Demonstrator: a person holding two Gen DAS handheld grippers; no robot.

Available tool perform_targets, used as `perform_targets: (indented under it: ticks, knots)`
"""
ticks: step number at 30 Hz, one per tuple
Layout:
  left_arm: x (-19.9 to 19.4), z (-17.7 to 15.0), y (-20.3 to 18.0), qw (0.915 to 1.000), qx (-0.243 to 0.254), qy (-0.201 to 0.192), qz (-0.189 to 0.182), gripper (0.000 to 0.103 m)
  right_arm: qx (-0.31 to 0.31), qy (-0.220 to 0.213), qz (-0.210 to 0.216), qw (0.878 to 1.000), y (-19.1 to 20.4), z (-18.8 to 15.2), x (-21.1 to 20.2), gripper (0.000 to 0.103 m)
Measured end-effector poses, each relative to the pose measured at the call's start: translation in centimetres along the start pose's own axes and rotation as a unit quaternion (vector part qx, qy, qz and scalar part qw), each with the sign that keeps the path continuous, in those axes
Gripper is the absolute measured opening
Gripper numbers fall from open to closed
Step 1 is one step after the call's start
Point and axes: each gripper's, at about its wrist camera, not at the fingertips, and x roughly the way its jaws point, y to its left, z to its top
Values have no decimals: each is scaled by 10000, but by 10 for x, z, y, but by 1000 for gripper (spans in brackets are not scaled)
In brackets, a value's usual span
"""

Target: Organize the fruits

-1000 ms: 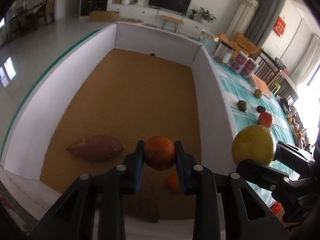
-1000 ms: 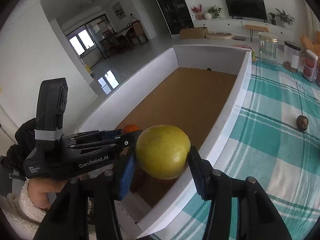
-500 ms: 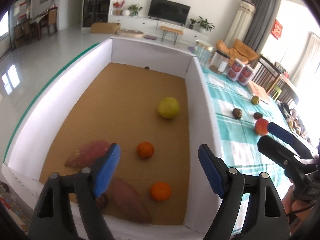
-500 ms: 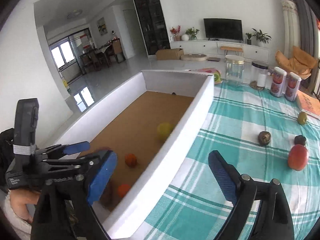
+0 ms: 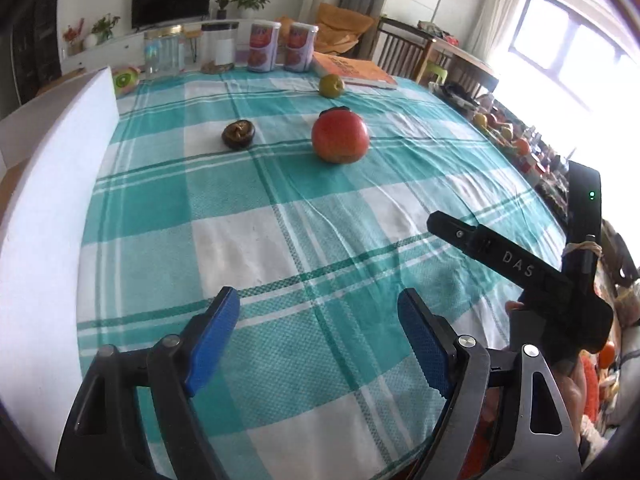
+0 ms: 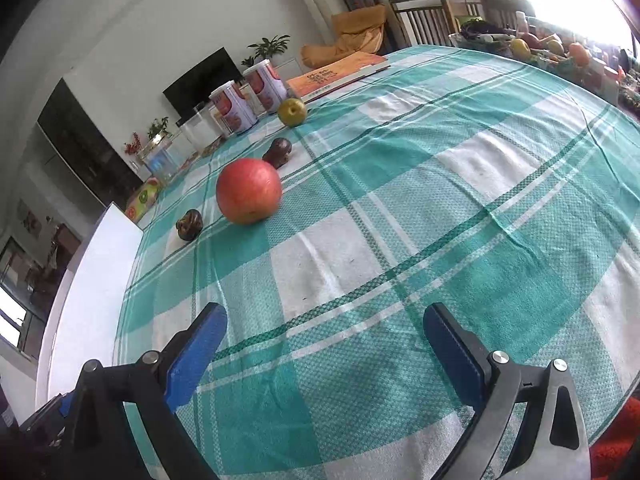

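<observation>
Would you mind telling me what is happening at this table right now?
A person is sorting fruit with two handheld grippers. Both the left gripper and right gripper are open and empty above the checked tablecloth. A red apple, a green fruit and two dark fruits lie ahead, beside the white box.

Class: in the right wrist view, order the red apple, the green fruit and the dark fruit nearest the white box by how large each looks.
1. red apple
2. green fruit, though it lies farther off
3. dark fruit

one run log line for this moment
left gripper: open, empty | right gripper: open, empty | red apple, green apple: on tablecloth
</observation>
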Motion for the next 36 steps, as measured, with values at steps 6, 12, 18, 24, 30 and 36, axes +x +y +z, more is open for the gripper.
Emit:
perform_targets:
  ticks: [6, 12, 18, 24, 30, 36]
  knots:
    - [43, 5, 19, 9972, -44, 65, 746, 83, -133, 87, -307, 9994, 4, -8, 5, 98]
    - [57, 9, 46, 9931, -262, 29, 1141, 83, -503, 137, -478, 9975, 17, -14, 11, 98]
    - [57, 1, 46, 9919, -69, -94, 1266, 90, -448, 186, -480, 9977, 16, -15, 13, 98]
    - [60, 4, 47, 9917, -63, -55, 1284, 94, -456, 240, -491, 9975, 17, -16, 15, 98]
    - [60, 4, 47, 9917, -63, -54, 1286, 94, -407, 266, -447, 9978, 15, -16, 16, 99]
    - [61, 4, 47, 9916, -62, -53, 1289, 94, -480, 304, -499, 9971, 18, -16, 18, 101]
